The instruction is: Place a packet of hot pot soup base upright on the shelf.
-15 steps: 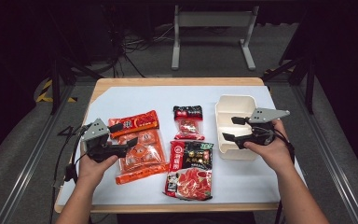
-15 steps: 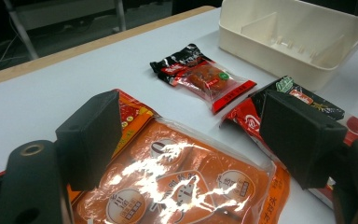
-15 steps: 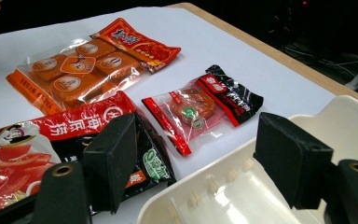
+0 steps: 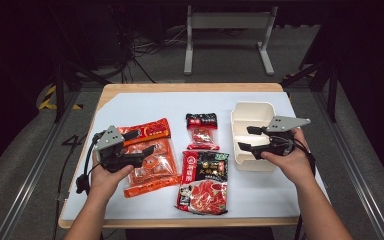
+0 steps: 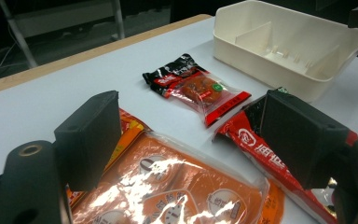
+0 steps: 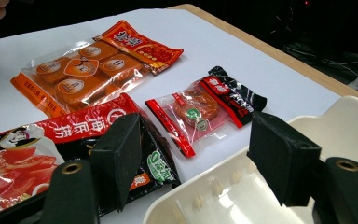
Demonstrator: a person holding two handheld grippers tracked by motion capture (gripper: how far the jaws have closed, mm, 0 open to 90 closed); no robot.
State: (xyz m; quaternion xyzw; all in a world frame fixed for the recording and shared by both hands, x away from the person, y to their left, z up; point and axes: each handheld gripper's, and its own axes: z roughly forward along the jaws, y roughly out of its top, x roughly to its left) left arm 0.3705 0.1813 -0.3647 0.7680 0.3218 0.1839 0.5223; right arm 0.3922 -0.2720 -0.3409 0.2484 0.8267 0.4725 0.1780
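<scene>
The orange packet [image 4: 147, 160] lies flat on the table [image 4: 145, 102], directly under the spread, empty fingers of the left gripper [image 4: 139, 142]. The white tray [image 4: 252, 114] is overhung by the right gripper [image 4: 246, 138], its fingers likewise parted and empty.

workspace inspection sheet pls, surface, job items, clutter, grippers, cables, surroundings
surface: white sheet over a wooden table.
job's things: orange clear-plastic snack pack under the left gripper; cream plastic divided tray under the right gripper, nothing seen inside.
clutter: small red-and-black sachet; large red-and-black soup-base pouch.
grippers: left gripper open above the orange pack, nothing between its fingers; right gripper open above the tray.
cables: black cable trails from the left gripper; one hangs at the right wrist.
surroundings: dark floor, grey metal stand behind.
</scene>
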